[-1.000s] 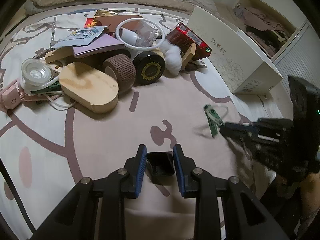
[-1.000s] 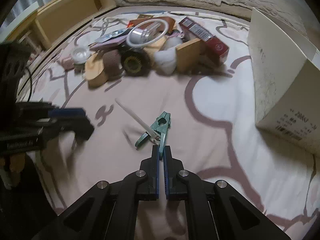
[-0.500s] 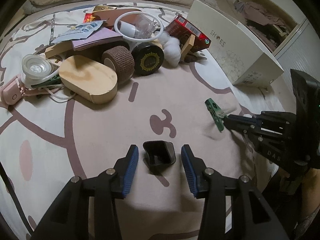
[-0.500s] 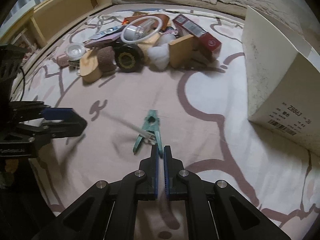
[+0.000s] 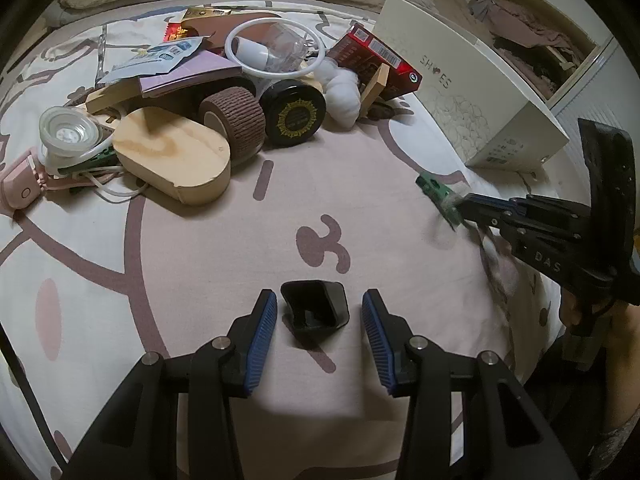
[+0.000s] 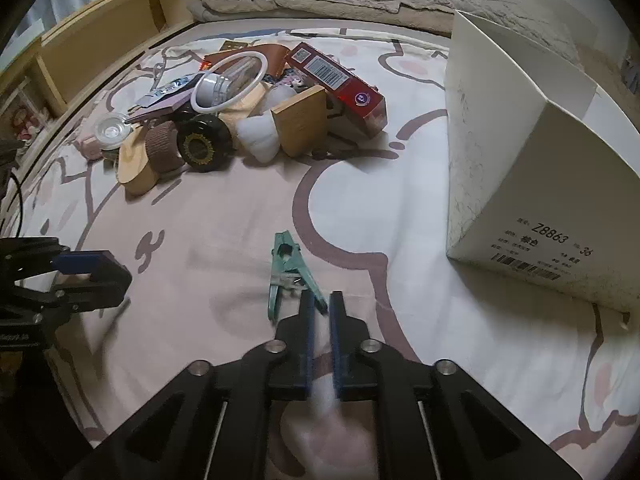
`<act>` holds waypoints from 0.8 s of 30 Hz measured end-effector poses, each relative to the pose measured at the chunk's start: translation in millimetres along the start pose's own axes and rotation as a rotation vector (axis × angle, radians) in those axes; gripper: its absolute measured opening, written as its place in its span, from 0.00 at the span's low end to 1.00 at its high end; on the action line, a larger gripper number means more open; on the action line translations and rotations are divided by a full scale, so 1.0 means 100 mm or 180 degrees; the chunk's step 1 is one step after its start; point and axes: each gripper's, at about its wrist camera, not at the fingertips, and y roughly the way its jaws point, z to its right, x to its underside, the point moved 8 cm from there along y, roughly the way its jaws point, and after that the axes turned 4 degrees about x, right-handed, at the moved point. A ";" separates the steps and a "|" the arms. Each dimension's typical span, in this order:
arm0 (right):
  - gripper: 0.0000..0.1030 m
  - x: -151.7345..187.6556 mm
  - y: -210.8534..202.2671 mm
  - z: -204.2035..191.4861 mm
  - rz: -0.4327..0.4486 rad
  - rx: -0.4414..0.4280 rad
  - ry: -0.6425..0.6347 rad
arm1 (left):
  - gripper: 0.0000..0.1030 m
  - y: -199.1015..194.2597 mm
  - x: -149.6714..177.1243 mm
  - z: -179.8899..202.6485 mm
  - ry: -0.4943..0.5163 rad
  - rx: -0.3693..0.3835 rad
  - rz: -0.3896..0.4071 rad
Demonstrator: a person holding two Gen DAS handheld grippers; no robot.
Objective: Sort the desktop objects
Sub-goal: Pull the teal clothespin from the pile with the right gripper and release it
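A small black open-topped holder (image 5: 314, 312) rests on the pink patterned sheet between the fingers of my left gripper (image 5: 319, 300). That gripper is open, its blue pads clear of the holder on both sides. A green clip (image 6: 286, 268) lies on the sheet, with one handle tip reaching into the narrow gap of my right gripper (image 6: 322, 298). Its jaws are opening and the pads do not press the clip. A blurred white streak shows between the right fingers; I cannot tell what it is. The left wrist view shows the clip (image 5: 438, 198) at the right gripper's (image 5: 466, 205) tip.
A pile lies further back on the sheet: a wooden oval block (image 5: 176, 160), a brown tape roll (image 5: 236, 120), a black round tin (image 5: 294, 114), a white ring (image 5: 276, 52) and a red box (image 5: 376, 58). A white shoe box (image 6: 532, 160) stands at the right. A wooden shelf (image 6: 100, 44) borders the left.
The left jaws spread apart from the black holder, which stays on the sheet. The right gripper carried the green clip a little toward the shoe box, the clip turned, and its jaws parted.
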 end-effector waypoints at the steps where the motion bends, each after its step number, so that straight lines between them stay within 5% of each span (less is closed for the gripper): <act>1: 0.49 0.01 -0.01 0.00 0.0000 -0.0009 -0.0003 | 0.43 -0.01 0.00 0.00 0.0001 0.0000 0.0000; 3: 0.62 0.01 -0.07 0.00 0.0070 0.0001 -0.0008 | 0.43 -0.01 0.00 0.00 0.0004 -0.0002 -0.0002; 24: 0.62 -0.09 -0.07 -0.62 0.0010 -0.1291 0.0020 | 0.43 -0.02 0.02 0.05 0.0036 0.0025 -0.0027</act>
